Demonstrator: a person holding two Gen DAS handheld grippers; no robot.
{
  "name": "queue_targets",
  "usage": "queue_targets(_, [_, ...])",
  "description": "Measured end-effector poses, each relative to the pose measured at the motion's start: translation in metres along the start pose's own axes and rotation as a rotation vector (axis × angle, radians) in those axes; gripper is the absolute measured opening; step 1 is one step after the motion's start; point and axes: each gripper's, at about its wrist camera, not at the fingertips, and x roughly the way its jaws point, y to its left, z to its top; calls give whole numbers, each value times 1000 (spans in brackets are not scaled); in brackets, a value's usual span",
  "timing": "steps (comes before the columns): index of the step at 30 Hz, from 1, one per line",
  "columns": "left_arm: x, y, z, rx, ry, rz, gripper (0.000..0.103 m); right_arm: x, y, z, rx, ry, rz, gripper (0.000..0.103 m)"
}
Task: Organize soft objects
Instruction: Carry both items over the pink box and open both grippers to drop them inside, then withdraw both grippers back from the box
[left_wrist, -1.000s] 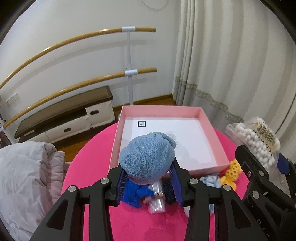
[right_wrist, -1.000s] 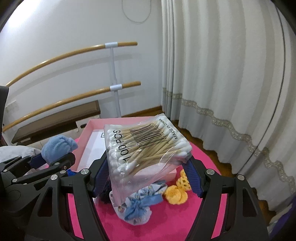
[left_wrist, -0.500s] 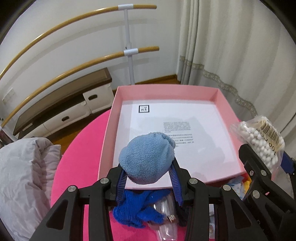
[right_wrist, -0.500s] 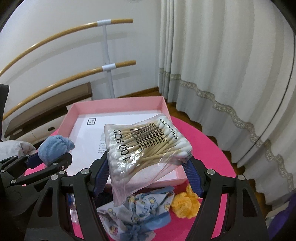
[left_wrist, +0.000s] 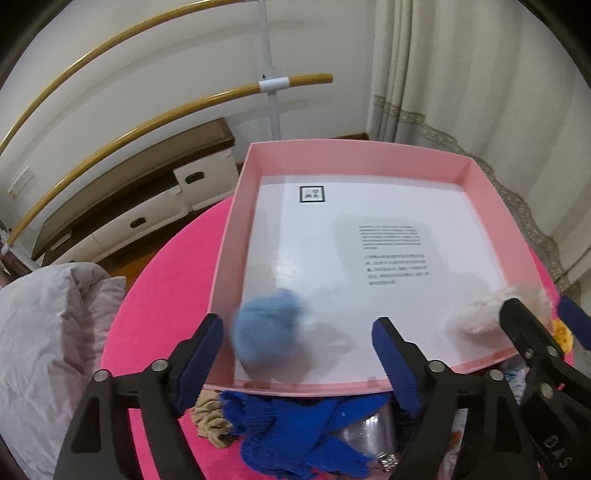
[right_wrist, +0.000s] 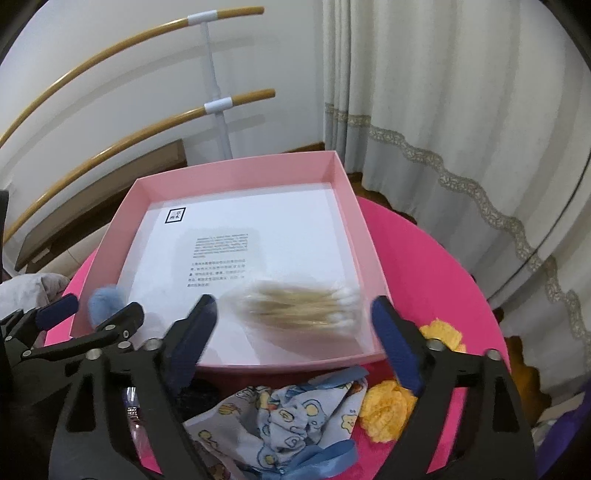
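Observation:
A shallow pink box (left_wrist: 354, 155) (right_wrist: 236, 173) with a white printed sheet inside sits on the round pink table (left_wrist: 166, 266). My left gripper (left_wrist: 297, 343) is opening over the box's near left corner; the light blue cloth ball (left_wrist: 269, 338) (right_wrist: 105, 304) is blurred, free of the pads, dropping into the box. My right gripper (right_wrist: 291, 325) is opening too; the bag of cotton swabs (right_wrist: 295, 308) (left_wrist: 480, 310) is blurred between the spread pads, falling onto the box's near right floor.
Near the table's front edge lie a dark blue knitted cloth (left_wrist: 295, 428), a beige scrunchie (left_wrist: 208, 417), a patterned blue-and-white cloth (right_wrist: 288, 417), yellow crocheted pieces (right_wrist: 384, 410) and a clear plastic item (left_wrist: 365, 435). A grey quilt (left_wrist: 44, 332) lies left. Curtains and wall bars stand behind.
Both grippers moved forward and down over the pink box. Both let go: the blue cloth ball and the cotton swab bag left the pads and are falling into the box.

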Motion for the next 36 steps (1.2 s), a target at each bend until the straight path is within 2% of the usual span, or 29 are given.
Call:
queue_targets(2, [1,-1,-6,1,-1,1,85,-2,0,0,-12,-7,-27,98])
queue_targets(9, [-2,0,-16,8,-2,-1,86,-5,1,0,-10,-2,-29,98])
queue_targets(12, [-23,9,-36,13,-8,-4,86,-8,-2,0,-8,-3,-34,98])
queue_targets(25, [-61,16,-56,14,-33,-36,87,-36,-8,-8,-3,-38,-54,98])
queue_targets(36, [-126,17,-95,12,-120,-41,92,-81,-14,-26,-25,-97,-76,98])
